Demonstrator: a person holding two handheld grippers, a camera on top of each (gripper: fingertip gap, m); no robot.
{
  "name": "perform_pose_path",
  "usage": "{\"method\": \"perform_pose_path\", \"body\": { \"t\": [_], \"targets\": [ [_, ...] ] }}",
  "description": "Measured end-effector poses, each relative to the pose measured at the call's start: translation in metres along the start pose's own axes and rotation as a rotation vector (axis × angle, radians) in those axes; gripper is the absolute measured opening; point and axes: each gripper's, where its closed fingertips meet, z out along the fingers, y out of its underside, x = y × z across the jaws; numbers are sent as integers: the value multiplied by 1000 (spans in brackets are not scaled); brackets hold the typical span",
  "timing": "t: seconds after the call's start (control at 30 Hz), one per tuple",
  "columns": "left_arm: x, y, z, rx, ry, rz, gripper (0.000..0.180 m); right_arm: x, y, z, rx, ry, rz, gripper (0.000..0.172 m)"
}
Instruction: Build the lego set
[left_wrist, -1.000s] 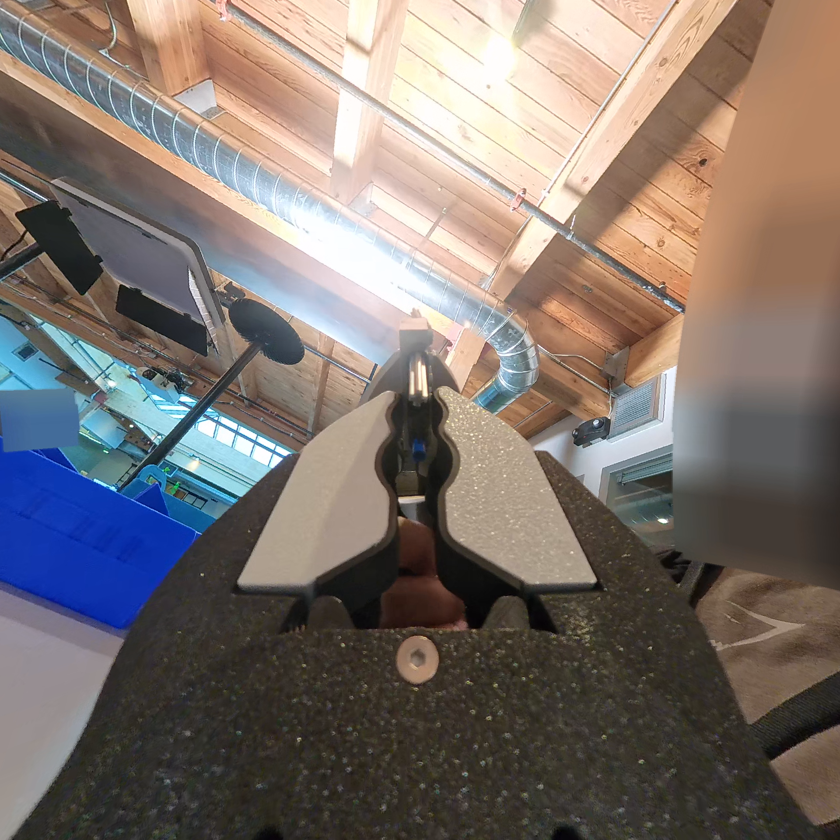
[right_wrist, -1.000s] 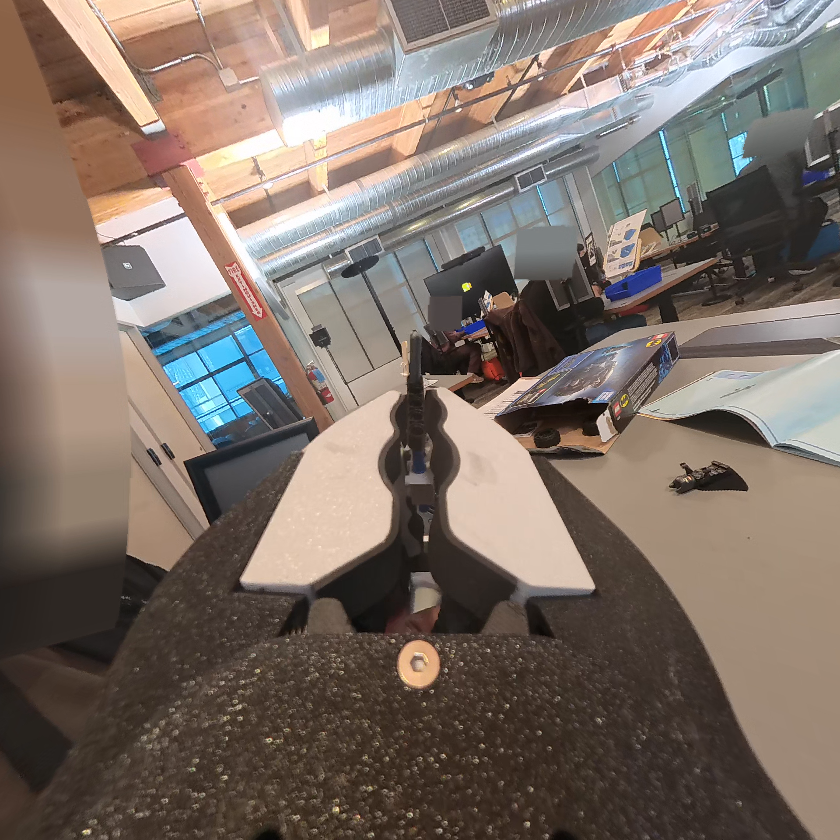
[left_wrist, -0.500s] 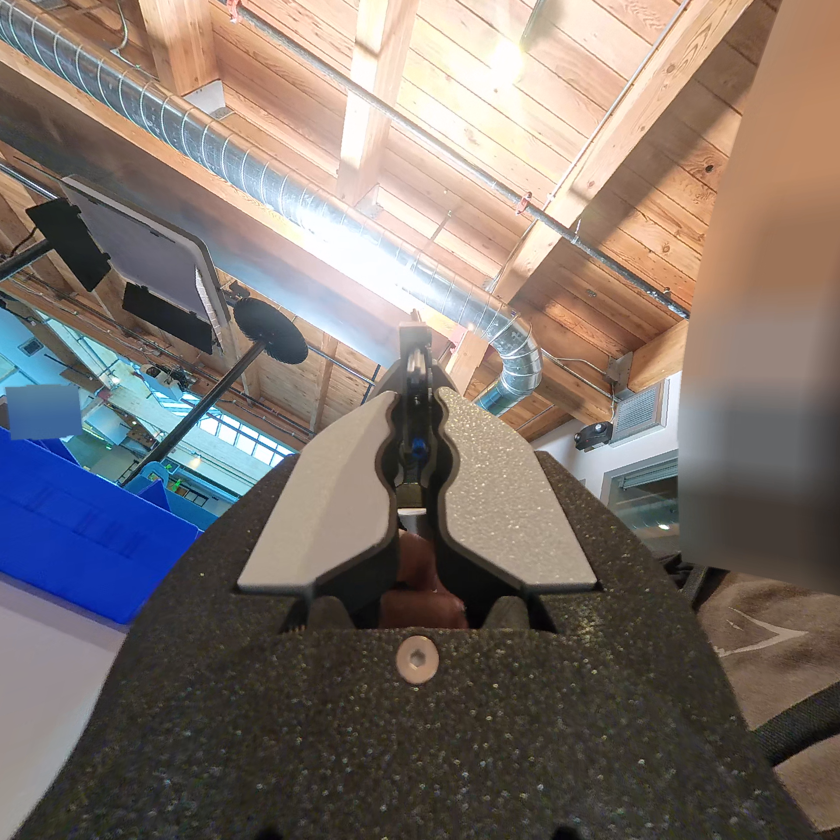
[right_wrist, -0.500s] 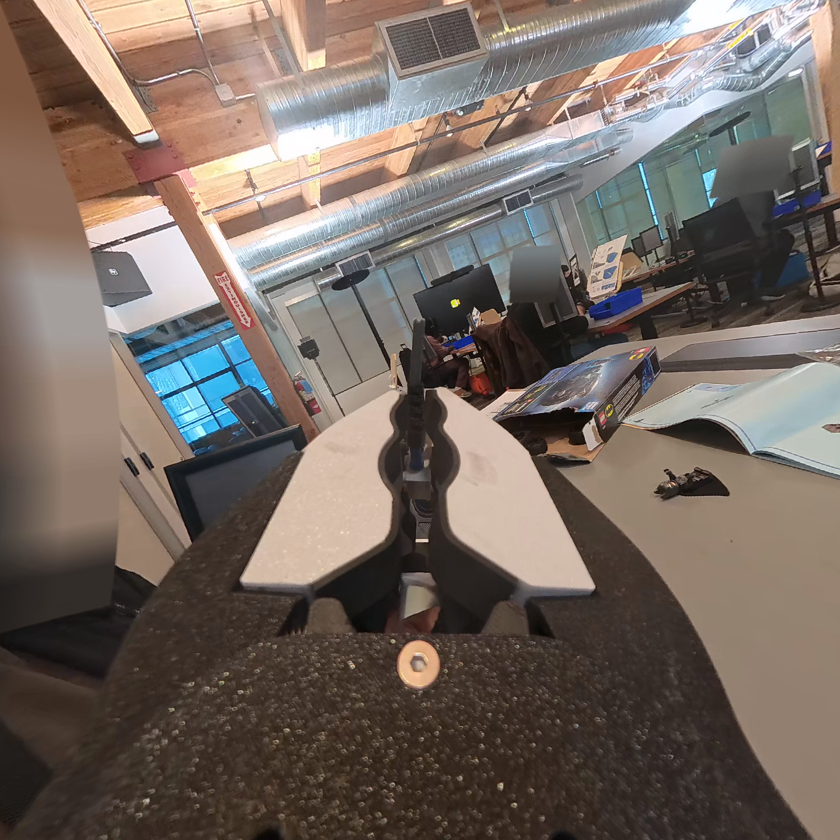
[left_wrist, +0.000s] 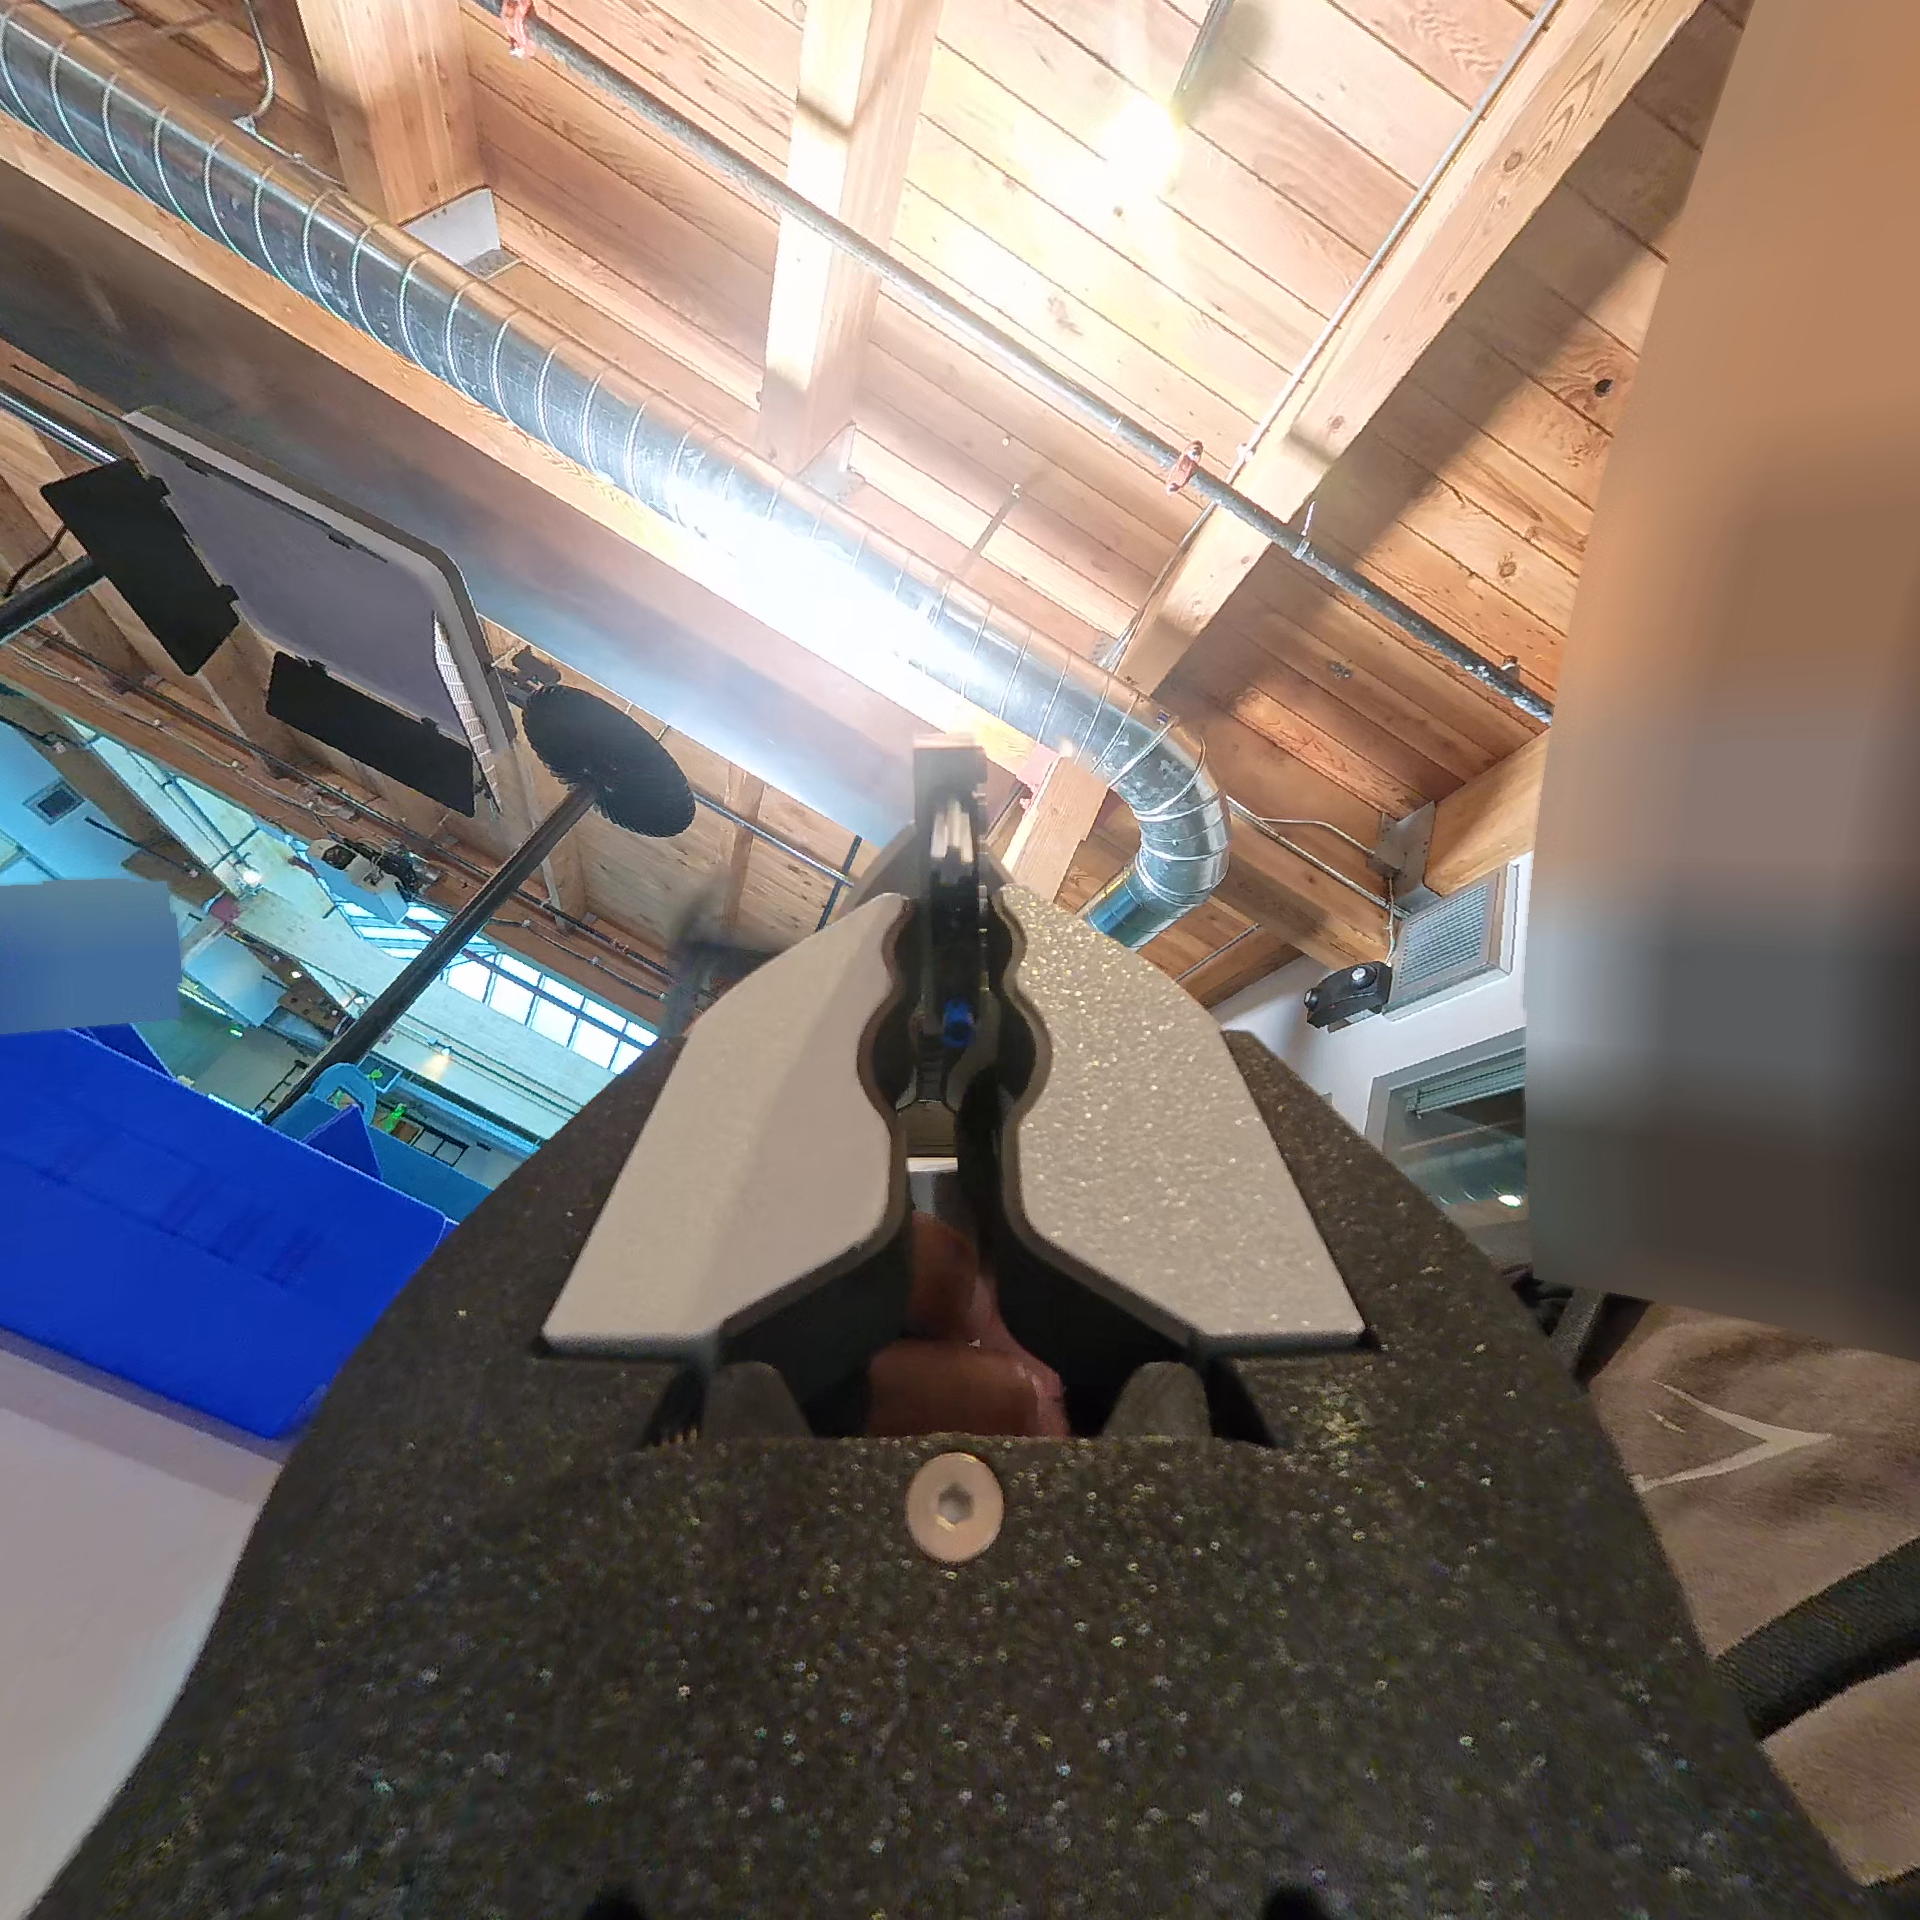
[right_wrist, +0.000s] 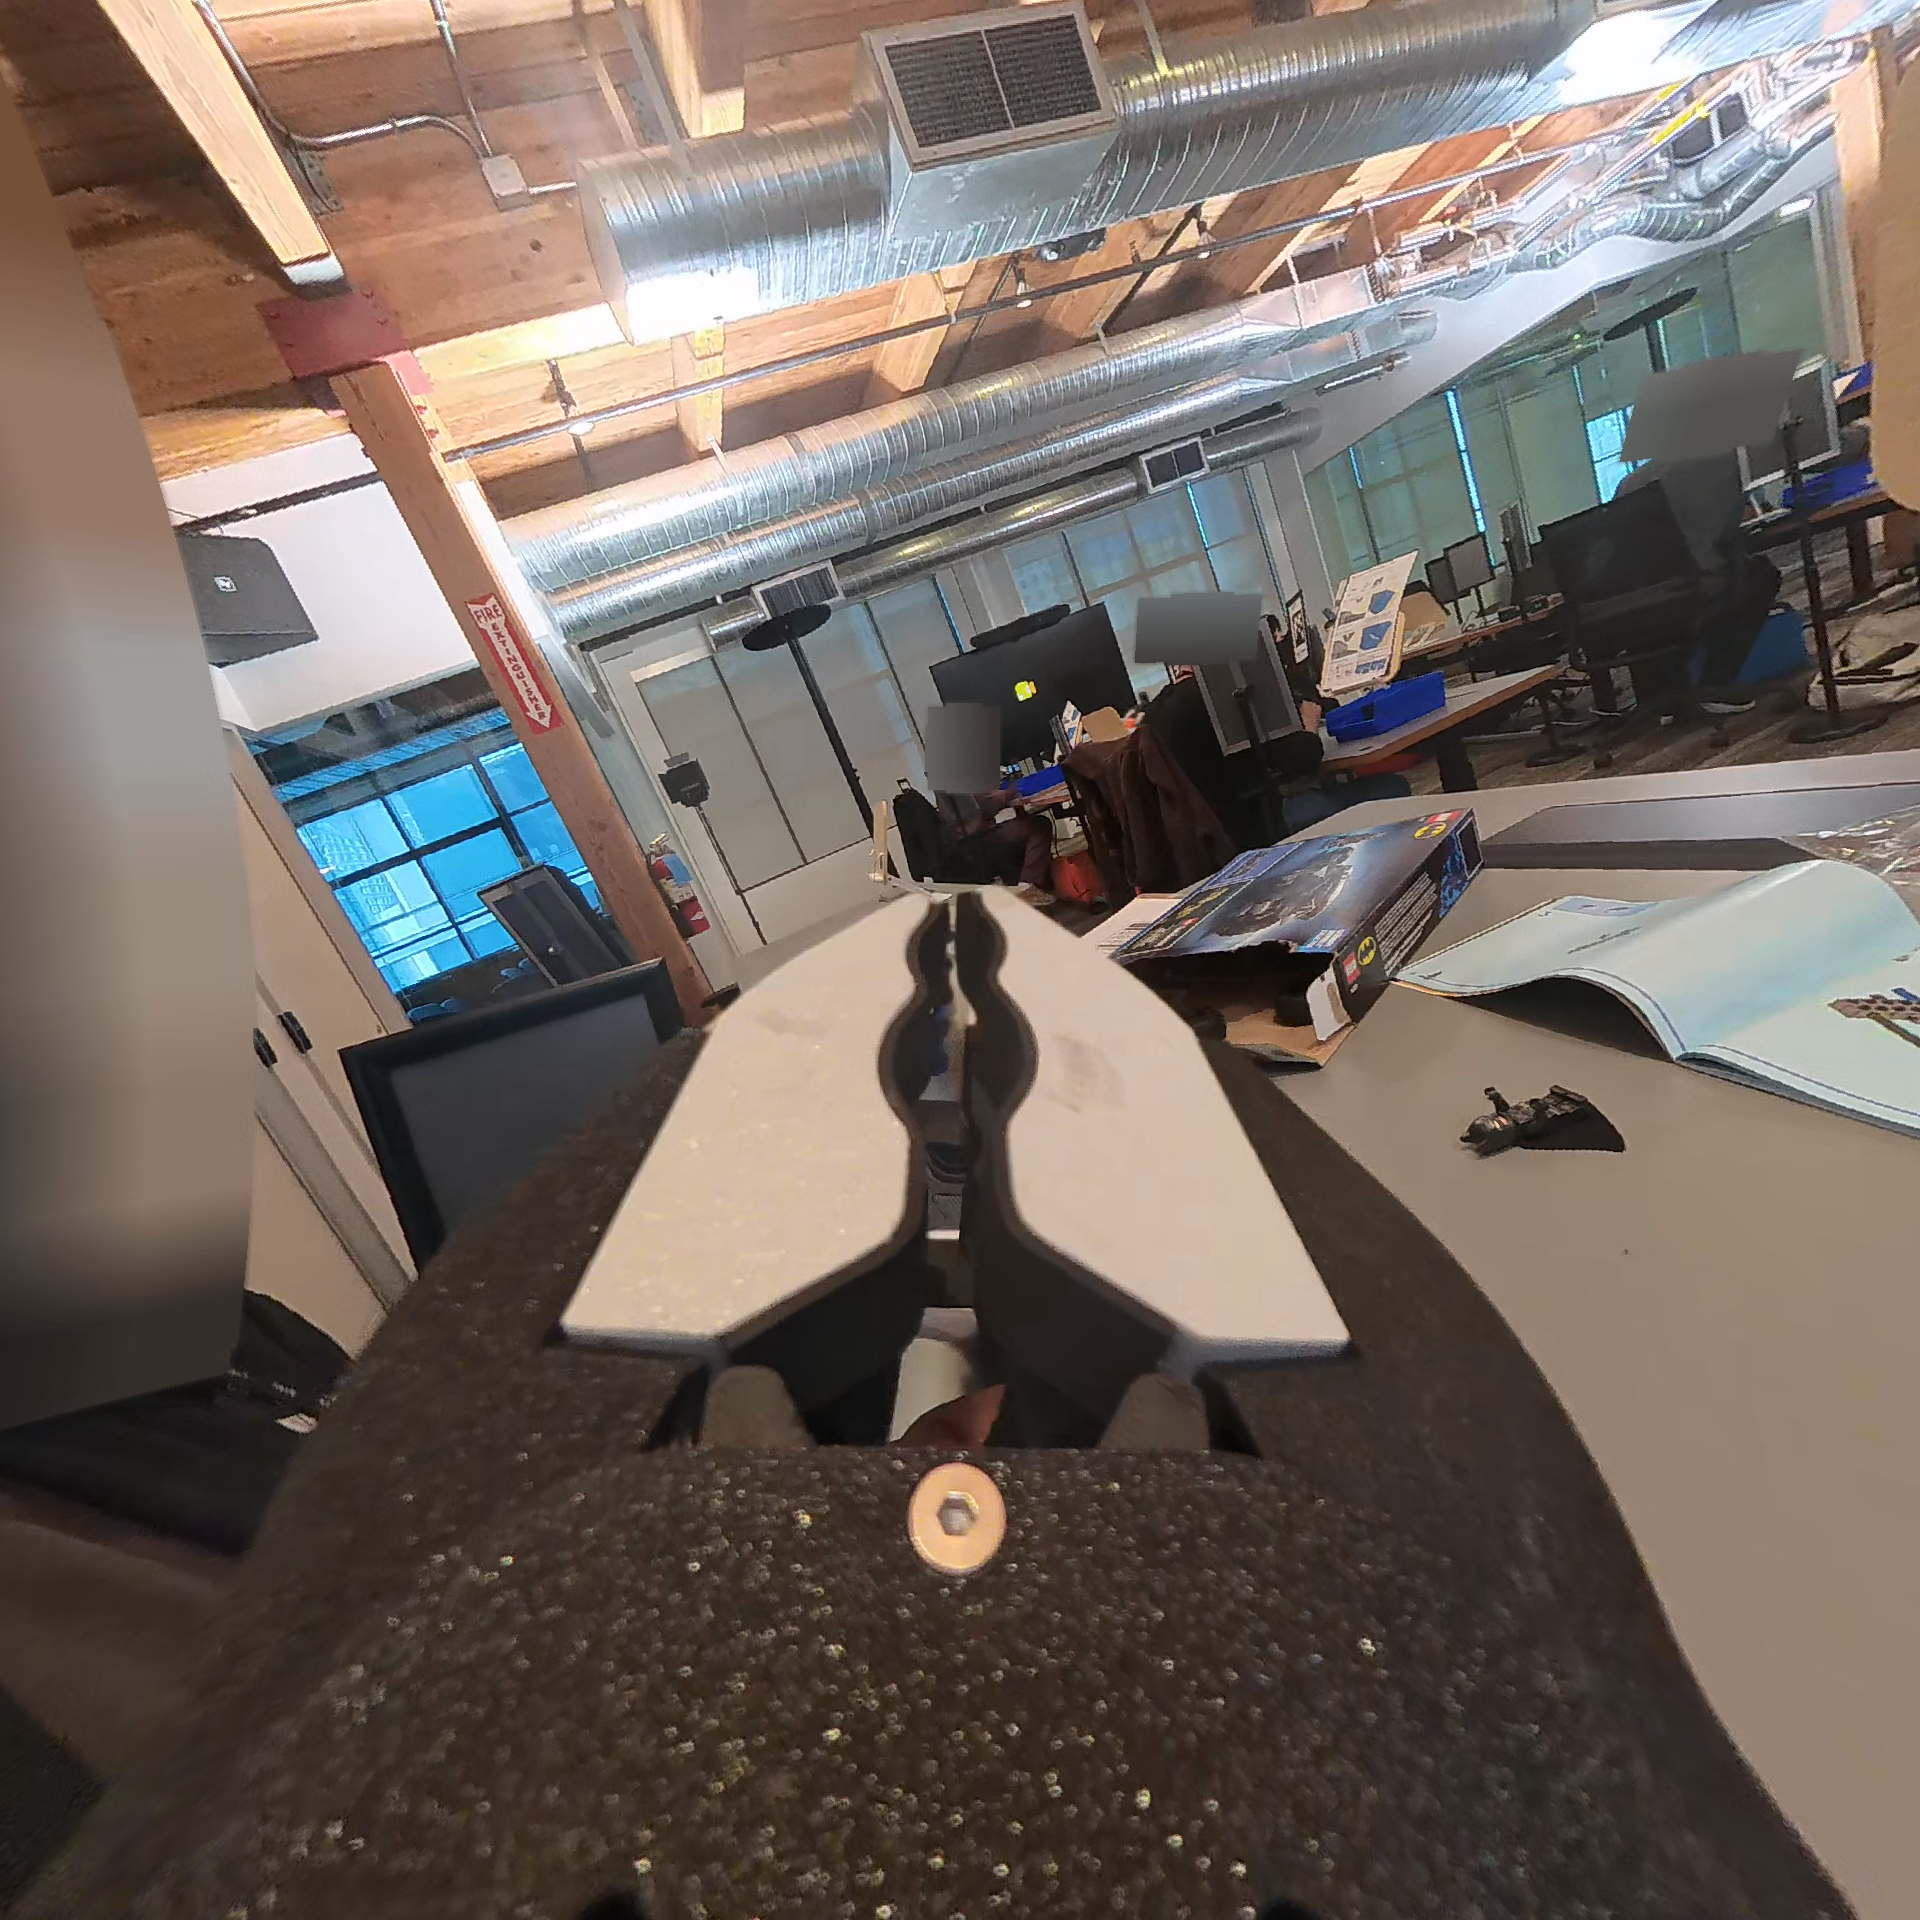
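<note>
Left gripper (left_wrist: 948, 894): points up at the ceiling. Its fingers (left_wrist: 790, 1091) are drawn in to a narrow gap and clamp a slim dark piece (left_wrist: 945, 831).
Dark piece: stands upright in the gap. A pale block tops it above the fingertips, and a blue pin (left_wrist: 954, 1029) shows lower down between the fingers.
Beside the left fingertips: a dark blurred shape (left_wrist: 707, 935); I cannot tell what it is.
Around the left gripper: blue bin (left_wrist: 156, 1195) low on the left, metal duct (left_wrist: 623, 447) and wooden beams overhead. Part of a hand (left_wrist: 956, 1351) shows behind the fingers.
Right gripper (right_wrist: 954, 914): angled over the tabletop (right_wrist: 1558, 1351). Its fingers (right_wrist: 790, 1122) all but meet, leaving only a thin slit. Blue and white specks show through the slit, too small to name. No object clearly stands in the grasp.
Thin pale strip (right_wrist: 883, 868): sits just at the right fingertips. I cannot tell whether it is nipped there or is part of the room behind.
On the tabletop: torn dark box (right_wrist: 1330, 914), open booklet (right_wrist: 1714, 977) and, nearer, a small black part (right_wrist: 1538, 1117). All lie well apart from the right gripper.
Change, right: half a second ago the fingers stood wider, with a dark upright piece rising between them. Now they are nearly closed and that piece no longer shows.
Change, left: same grip on the same piece. The blurred shape by the tips is new.
</note>
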Motion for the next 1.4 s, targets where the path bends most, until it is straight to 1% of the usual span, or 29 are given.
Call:
{"method": "perform_pose_path", "body": {
  "t": [0.13, 0.23, 0.37, 0.5, 0.53, 0.6, 0.67, 0.73, 0.83, 0.97, 1.07, 1.4],
  "targets": [
    [-6, 1, 0, -12, -36, -7, 11, 2, 1, -1, -4, 9, -9, 1],
    [-14, -2, -4, 1, -70, -40, 11, 9, 0, -4, 5, 34, -6, 1],
    [-22, -6, -8, -26, -146, -22, 12, 30, -2, -15, 7, 100, -15, 2],
    [-36, -10, -15, -60, -246, -22, 11, 60, 5, -26, -60, 180, -17, 4],
    [-41, -11, -16, -73, -277, -23, 11, 68, 11, -29, -100, 204, -18, 4],
    [-49, -12, -19, -91, -325, -38, 11, 93, 28, -35, -230, 300, -37, 4],
    [-56, -12, -20, -108, -362, -57, 11, 119, 49, -45, -410, 418, -89, 5],
    [-62, -12, -22, -124, -391, -68, 11, 141, 65, -56, -571, 523, -180, 6],
    [-67, -12, -23, -151, -420, -65, 11, 161, 71, -66, -670, 627, -298, 6],
    [-70, -13, -23, -183, -444, -43, 11, 171, 83, -69, -731, 663, -336, 6],
    [-71, -16, -25, -198, -459, -33, 11, 172, 81, -67, -721, 669, -353, 7],
    [-76, -23, -29, -247, -495, -27, 11, 172, 84, -67, -731, 655, -327, 8]
  ]
}}
